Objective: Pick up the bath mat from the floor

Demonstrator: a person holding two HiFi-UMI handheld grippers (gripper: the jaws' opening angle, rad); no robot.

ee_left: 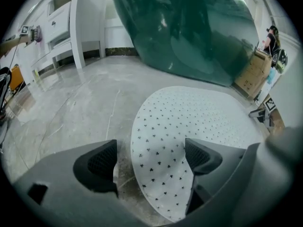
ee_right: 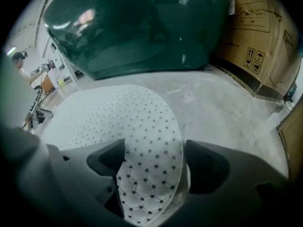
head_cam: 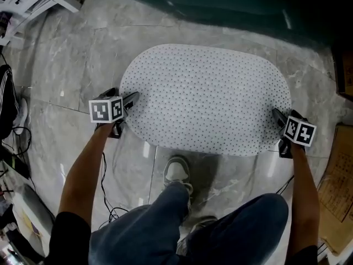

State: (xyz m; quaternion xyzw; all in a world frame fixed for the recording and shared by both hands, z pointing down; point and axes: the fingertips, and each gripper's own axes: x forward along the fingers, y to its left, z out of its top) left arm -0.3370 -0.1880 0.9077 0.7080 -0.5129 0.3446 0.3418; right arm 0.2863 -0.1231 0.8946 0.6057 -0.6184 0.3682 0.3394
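The bath mat (head_cam: pixel 204 98) is a white oval with small dark dots, lying flat on the grey marble floor. My left gripper (head_cam: pixel 129 108) is down at its left end. In the left gripper view the jaws (ee_left: pixel 150 157) stand wide open, one over the bare floor and one over the mat (ee_left: pixel 199 122), with the mat's rim between them. My right gripper (head_cam: pixel 278 127) is at the mat's right end. In the right gripper view its jaws (ee_right: pixel 156 162) are spread wide around the mat's rounded end (ee_right: pixel 151 141), which fills most of the gap without being pinched.
A dark green tub (head_cam: pixel 220 4) rises just beyond the mat. The person's shoe (head_cam: pixel 177 173) stands at the mat's near edge. Cardboard boxes (head_cam: pixel 339 175) line the right side. Cables (head_cam: pixel 107 203) and a dark bag (head_cam: pixel 6 101) lie at the left, with white furniture (ee_left: pixel 61 27) beyond.
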